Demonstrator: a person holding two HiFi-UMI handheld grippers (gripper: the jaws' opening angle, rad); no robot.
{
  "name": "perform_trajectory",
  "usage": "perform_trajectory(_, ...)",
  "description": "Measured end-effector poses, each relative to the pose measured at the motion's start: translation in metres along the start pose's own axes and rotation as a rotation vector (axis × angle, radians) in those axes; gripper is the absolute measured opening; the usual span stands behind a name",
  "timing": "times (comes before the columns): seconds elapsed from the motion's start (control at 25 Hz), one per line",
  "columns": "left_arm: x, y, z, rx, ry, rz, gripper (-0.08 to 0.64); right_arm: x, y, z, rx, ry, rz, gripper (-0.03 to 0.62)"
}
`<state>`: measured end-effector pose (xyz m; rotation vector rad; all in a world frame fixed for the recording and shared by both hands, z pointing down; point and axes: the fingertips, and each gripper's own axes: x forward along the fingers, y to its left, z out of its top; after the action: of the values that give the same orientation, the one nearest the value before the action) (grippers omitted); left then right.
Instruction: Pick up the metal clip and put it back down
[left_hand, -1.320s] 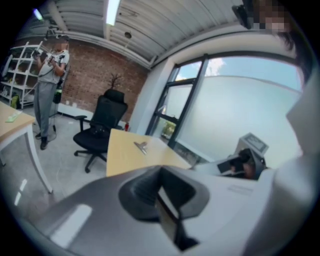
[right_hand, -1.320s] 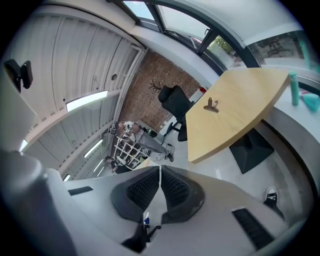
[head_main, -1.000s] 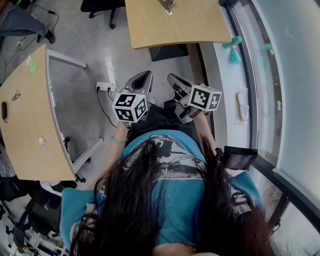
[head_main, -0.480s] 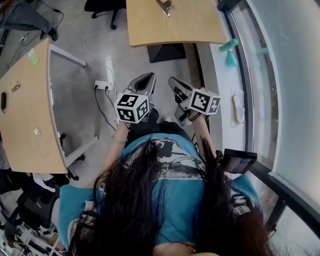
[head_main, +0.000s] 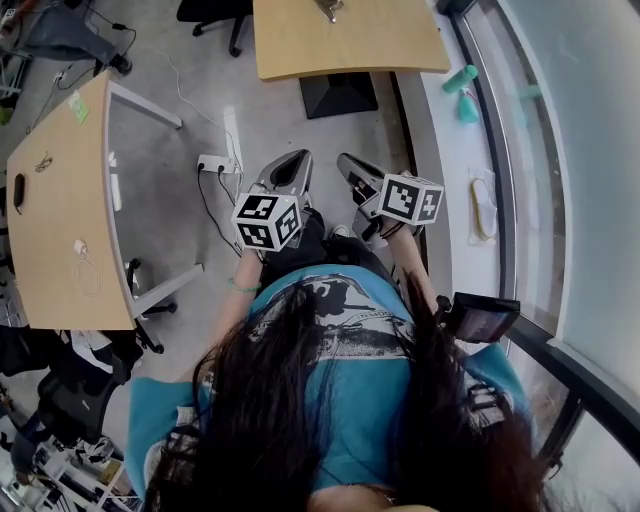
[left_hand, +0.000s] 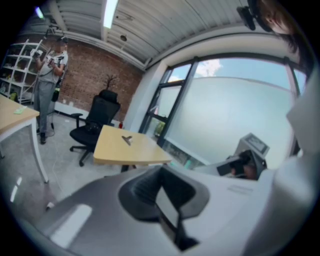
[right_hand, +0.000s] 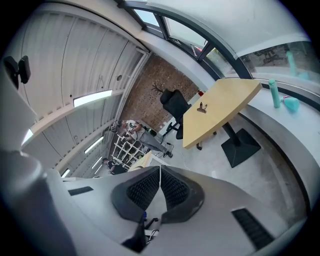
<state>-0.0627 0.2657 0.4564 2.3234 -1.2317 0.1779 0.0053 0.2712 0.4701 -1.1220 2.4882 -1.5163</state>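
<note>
- where's the metal clip (head_main: 328, 8)?
- on the far table (head_main: 350, 45), well apart from both grippers.
- and the jaws?
- left gripper (head_main: 288, 162) and right gripper (head_main: 350, 166) both clenched, nothing between them.

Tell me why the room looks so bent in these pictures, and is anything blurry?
Left gripper view: a wide-angle lens bows the window frame and darkens the corners; the left tool, close to the lens, is soft. Right gripper view: same bending, tilted scene, bright ceiling light. Head view: sharpest, evenly daylit, the table edges curve slightly.
</note>
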Motion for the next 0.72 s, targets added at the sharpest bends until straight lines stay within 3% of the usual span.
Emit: perform_trajectory(0.72, -0.014, -0.035, -0.014, 0.024, -0.036, 0.018, 0.003, -0.037, -0.001, -0.017, -0.037, 0.014, 0.024, 0.021)
